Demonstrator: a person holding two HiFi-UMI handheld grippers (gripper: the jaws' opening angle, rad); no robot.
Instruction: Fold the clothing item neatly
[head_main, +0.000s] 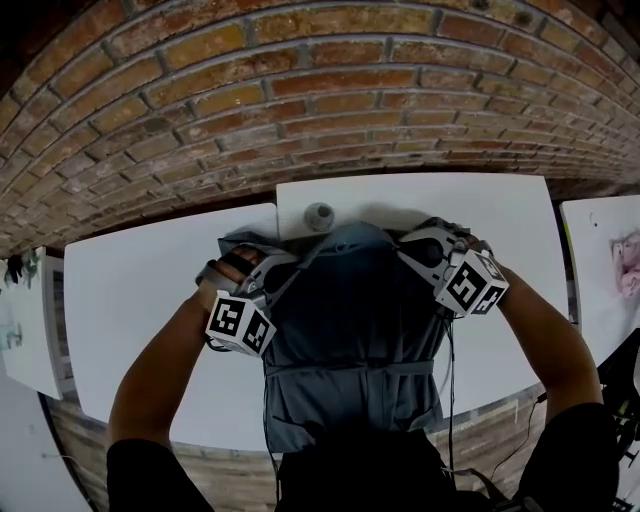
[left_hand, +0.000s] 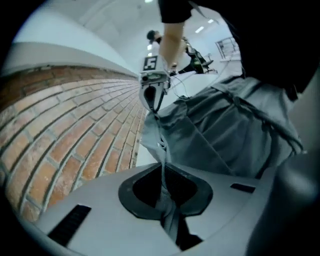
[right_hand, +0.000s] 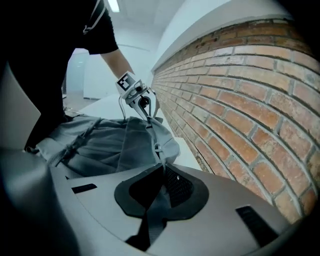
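A grey-blue garment (head_main: 355, 340) with a waist tie hangs over the white table (head_main: 140, 300) and down its near edge. My left gripper (head_main: 275, 272) is shut on the garment's upper left edge; the cloth (left_hand: 162, 192) runs pinched between its jaws. At the upper right edge my right gripper (head_main: 418, 245) is likewise shut on the fabric (right_hand: 159, 197). Both hold the top edge lifted, stretched between them near the brick wall. Each gripper view shows the other gripper: the right gripper (left_hand: 154, 95) in the left one, the left gripper (right_hand: 142, 102) in the right one.
A brick wall (head_main: 300, 90) runs along the table's far side. A small round grey object (head_main: 319, 216) sits at the table's back edge beyond the garment. A second white table (head_main: 600, 260) stands at right with a pink item (head_main: 628, 265) on it.
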